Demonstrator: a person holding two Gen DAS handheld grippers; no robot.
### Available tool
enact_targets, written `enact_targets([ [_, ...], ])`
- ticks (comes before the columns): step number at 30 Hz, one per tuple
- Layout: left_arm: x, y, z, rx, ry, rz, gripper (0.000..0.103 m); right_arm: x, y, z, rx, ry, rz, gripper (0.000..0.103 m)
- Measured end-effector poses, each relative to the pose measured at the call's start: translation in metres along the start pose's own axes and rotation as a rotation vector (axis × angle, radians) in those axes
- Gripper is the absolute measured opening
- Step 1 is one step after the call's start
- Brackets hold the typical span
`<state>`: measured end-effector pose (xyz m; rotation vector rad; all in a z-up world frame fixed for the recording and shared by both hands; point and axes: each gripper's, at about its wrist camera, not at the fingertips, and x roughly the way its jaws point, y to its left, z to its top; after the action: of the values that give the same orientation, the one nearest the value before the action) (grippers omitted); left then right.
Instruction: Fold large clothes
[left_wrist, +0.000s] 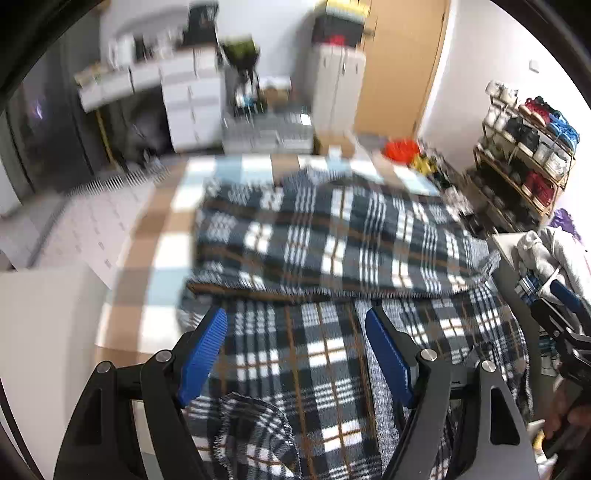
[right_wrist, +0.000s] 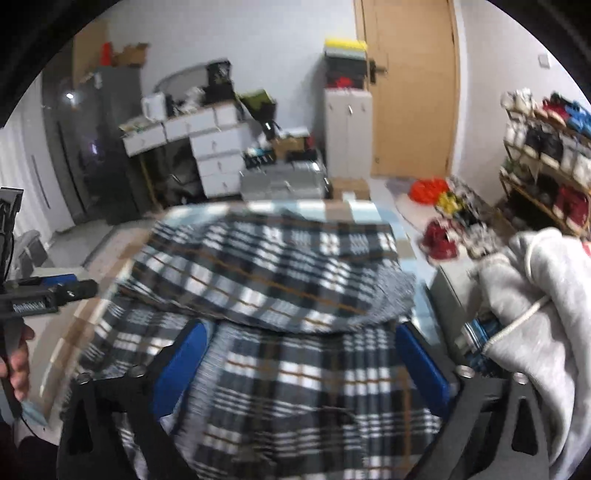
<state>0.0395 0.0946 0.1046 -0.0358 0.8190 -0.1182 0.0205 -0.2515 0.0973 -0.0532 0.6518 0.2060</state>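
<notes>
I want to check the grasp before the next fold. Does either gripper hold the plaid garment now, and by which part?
Nothing is held. The left gripper and right gripper are both open above the plaid garment.

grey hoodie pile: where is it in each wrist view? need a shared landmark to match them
Left wrist: grey hoodie at the far right edge, mid-height, beside the plaid garment.
Right wrist: grey hoodie fills the lower right, much larger.
Shared landmark: the wooden door, top centre-right in both.
</notes>
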Motion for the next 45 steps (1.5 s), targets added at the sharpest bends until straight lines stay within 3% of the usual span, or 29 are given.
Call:
enact_targets([
  [3,-0.02,-0.011,-0.008,0.014,-0.108,0.04,0.077,-0.016,0.018,-0.001,0.023,-0.059,0.073,0.103],
  [4,-0.024,-0.013,-0.009,0.014,-0.129,0.047,0.088,-0.019,0.023,-0.001,0.031,-0.069,0.09,0.103],
  [7,-0.034,-0.018,-0.012,0.018,-0.2,0.066,0.098,-0.019,0.035,0.001,0.031,-0.083,0.113,0.103],
  [12,-0.023,-0.024,0.003,0.097,-0.224,0.076,0.099,-0.006,0.044,0.021,-0.029,-0.081,0.083,0.103],
  [18,0.015,-0.019,0.043,0.144,-0.203,0.109,0.099,0.032,0.036,0.079,-0.062,-0.087,0.028,0.103],
  [22,0.064,-0.009,0.089,0.176,-0.128,0.15,0.1,0.061,0.02,0.109,0.005,-0.147,0.011,0.103],
  [26,0.123,0.013,0.137,0.111,-0.034,0.143,0.1,0.122,0.019,0.135,-0.024,-0.076,-0.022,0.103],
  [30,0.189,0.02,0.171,0.072,0.1,-0.01,0.099,0.181,0.015,0.15,-0.02,0.035,0.021,0.103],
  [32,0.222,0.018,0.179,0.076,0.163,0.005,0.099,0.203,0.009,0.154,0.016,0.067,0.025,0.103],
  [35,0.276,0.015,0.186,0.036,0.283,-0.053,0.099,0.237,-0.002,0.159,0.041,0.129,0.002,0.103],
  [44,0.334,0.001,0.185,0.004,0.4,-0.093,0.098,0.292,-0.029,0.158,0.02,0.188,-0.038,0.103],
  [45,0.33,0.001,0.184,-0.007,0.395,-0.105,0.086,0.294,-0.032,0.157,0.025,0.192,-0.042,0.103],
])
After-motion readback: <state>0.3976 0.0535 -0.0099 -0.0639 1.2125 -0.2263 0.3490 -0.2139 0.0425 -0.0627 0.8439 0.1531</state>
